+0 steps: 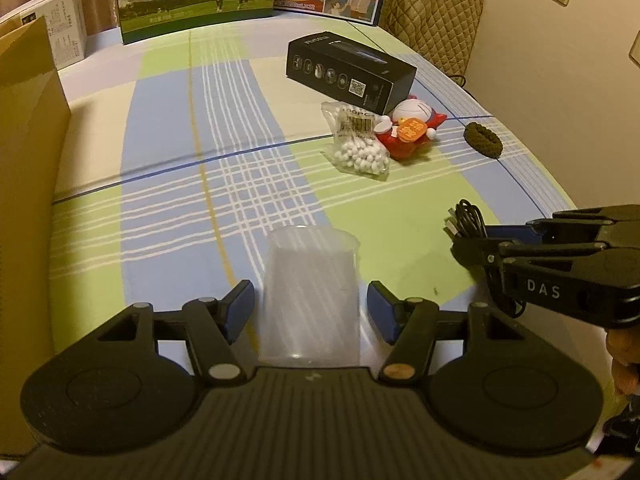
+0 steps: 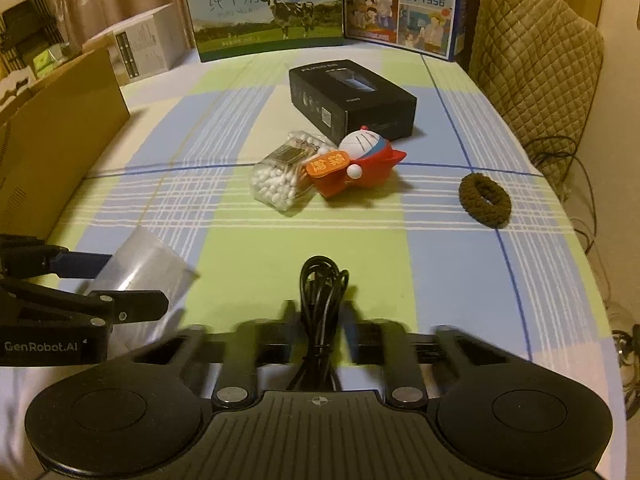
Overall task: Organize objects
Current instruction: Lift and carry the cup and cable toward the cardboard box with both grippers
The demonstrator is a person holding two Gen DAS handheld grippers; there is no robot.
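Plaid tablecloth (image 1: 168, 128); left jaws parted around cup (image 1: 310, 292); right jaws clench cable (image 2: 320, 300).

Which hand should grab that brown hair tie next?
Probably the left. The left gripper is open around the cup, not pressing it, while the right gripper is shut on the cable. However, the hair tie lies on the right side.

My left gripper (image 1: 311, 304) is matte black plastic with a ribbed centre plate flanked by two round discs. Its linkage arms pivot on metal pins, one silver, one coppery, and end in blue pads (image 1: 239, 308). White lettering reading "GenRobot.AI" runs along its side in the right wrist view. My right gripper (image 2: 320, 320) has the same black build, silver pins and a small crosshair mark on the ribbed plate; its side carries the letters "DAS" and small screws.
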